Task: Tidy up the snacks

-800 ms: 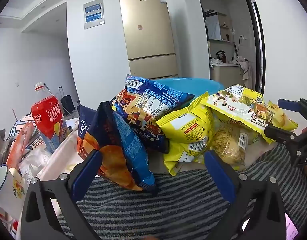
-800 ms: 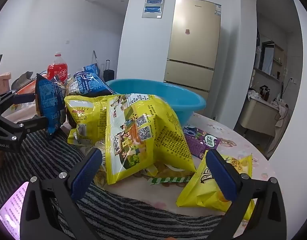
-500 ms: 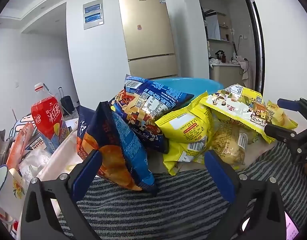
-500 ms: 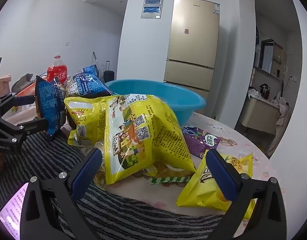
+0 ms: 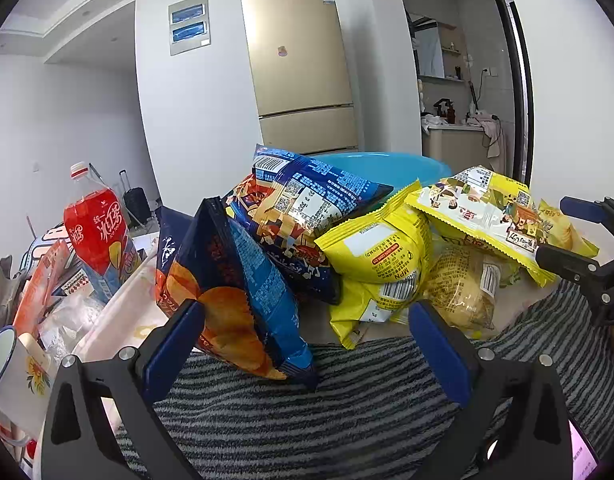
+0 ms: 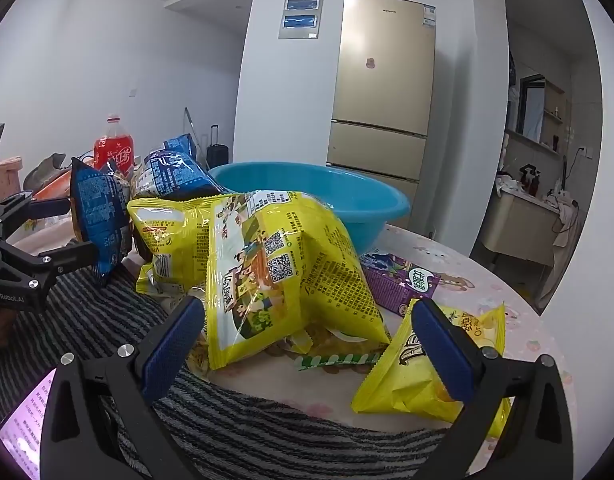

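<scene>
Nothing is in the blue basin (image 6: 349, 204) yet that the views show, and the snack bags are heaped on the surface (image 6: 459, 292) just in front of it, so the step in hand looks like picking a first bag to move into the basin. A clean way to do it would be to start with the bags on top of the heap and to pinch each by a flat sealed edge, not by its puffed middle, since these air-filled bags would slip or crush under a squeeze. The big yellow bag (image 6: 283, 276) leans against the front of the basin and is the nearest one to the right hand-held gripper (image 6: 307, 346), which stands spread wide in front of it, with nothing between its pads and nothing touched. A small yellow bag (image 6: 435, 376) lies to the right of the big one, farther from the basin, partly behind that gripper's right finger. The left hand-held gripper (image 5: 307, 348) is likewise spread wide and empty; the dark blue chip bag (image 5: 243, 296) stands upright just ahead of it, left of the basin, and whether its left pad brushes the bag cannot be told. A second blue bag (image 5: 303, 208) rests against the basin's rim, above the others, and a striped cloth (image 5: 307, 420) covers the near edge.
</scene>
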